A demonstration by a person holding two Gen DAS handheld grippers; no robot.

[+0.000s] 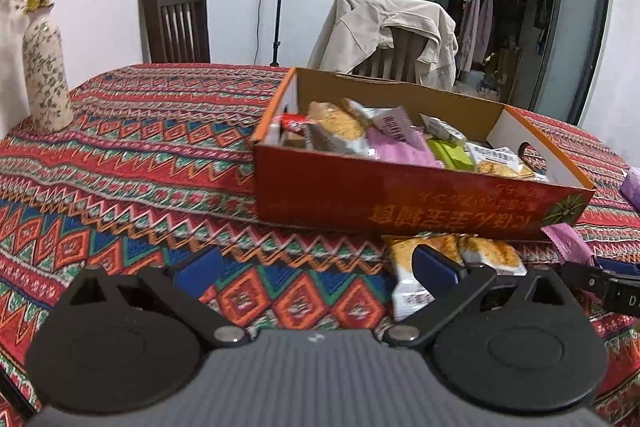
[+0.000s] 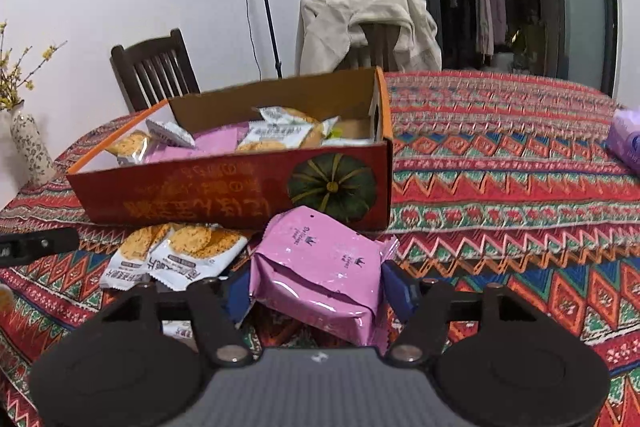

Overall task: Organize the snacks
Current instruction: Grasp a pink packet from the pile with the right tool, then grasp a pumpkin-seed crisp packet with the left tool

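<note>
An orange cardboard box (image 1: 400, 195) (image 2: 200, 195) with a pumpkin picture stands on the patterned tablecloth and holds several snack packets. Two cracker packets (image 2: 188, 251) (image 1: 424, 251) lie on the cloth just in front of the box. My right gripper (image 2: 320, 291) is shut on a pink snack packet (image 2: 320, 267), with a blue pad against each of its sides, close to the box's front wall. In the left wrist view a corner of that pink packet (image 1: 568, 243) shows at the right edge. My left gripper (image 1: 316, 267) stands wide open over bare cloth, its right finger above a cracker packet.
A flowered vase (image 1: 44, 67) (image 2: 30, 143) stands at the table's far left. A purple tissue pack (image 2: 626, 139) lies at the right. A dark wooden chair (image 1: 176, 23) and a chair draped with a beige jacket (image 1: 384, 31) stand behind the table.
</note>
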